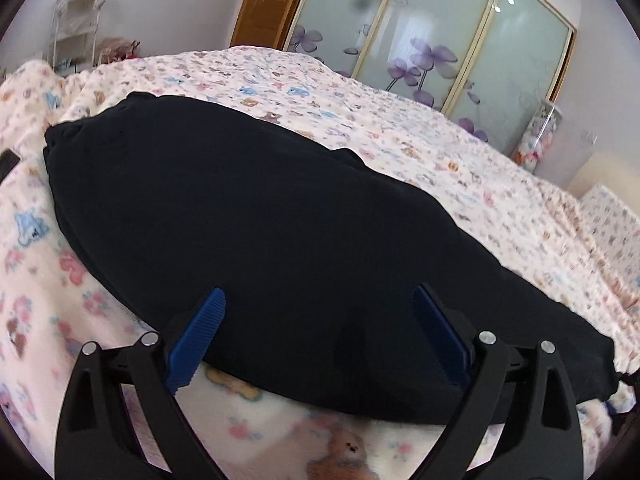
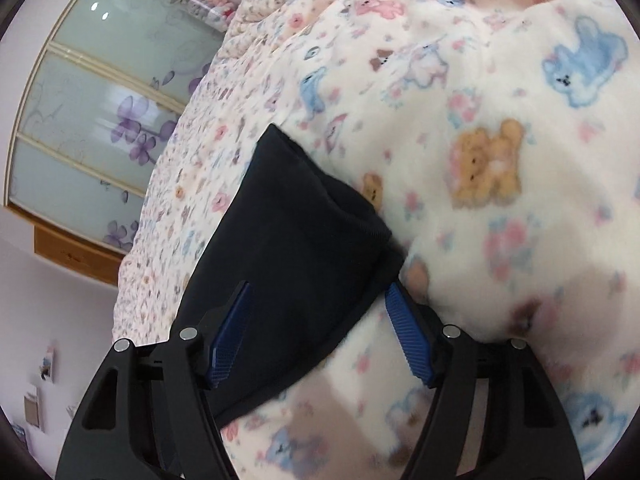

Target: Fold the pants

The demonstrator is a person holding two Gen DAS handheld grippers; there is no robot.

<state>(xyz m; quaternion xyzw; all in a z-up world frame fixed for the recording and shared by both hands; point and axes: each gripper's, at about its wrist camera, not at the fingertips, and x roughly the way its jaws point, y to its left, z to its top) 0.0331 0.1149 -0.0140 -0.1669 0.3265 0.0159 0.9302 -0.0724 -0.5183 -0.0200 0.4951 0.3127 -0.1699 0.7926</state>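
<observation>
1. Stood wide apart on the left gripper (image 1: 320, 328), blue pads (image 1: 196, 340) flanking the near edge of the pants (image 1: 256, 216) without pressing; held nothing.
2. Stood partly open on the right gripper (image 2: 318, 332), cloth lying between the pads (image 2: 408, 332) yet not pinched, as far as could be told; held nothing.
3. Lay flat on the blanket (image 1: 440, 152), dark and smooth: pants filling the middle of the left view, and running from the lower centre toward the middle in the right view.
4. Ran long from upper left to lower right in the left view, one end bunched at upper left, the other reaching the lower right edge with what looked like a cord; waist or hems could not be told.
5. Looked like a pause between folds, with a lengthwise fold probably already made.
6. Called next for closing both grippers on one end and carrying it over toward the other.
</observation>
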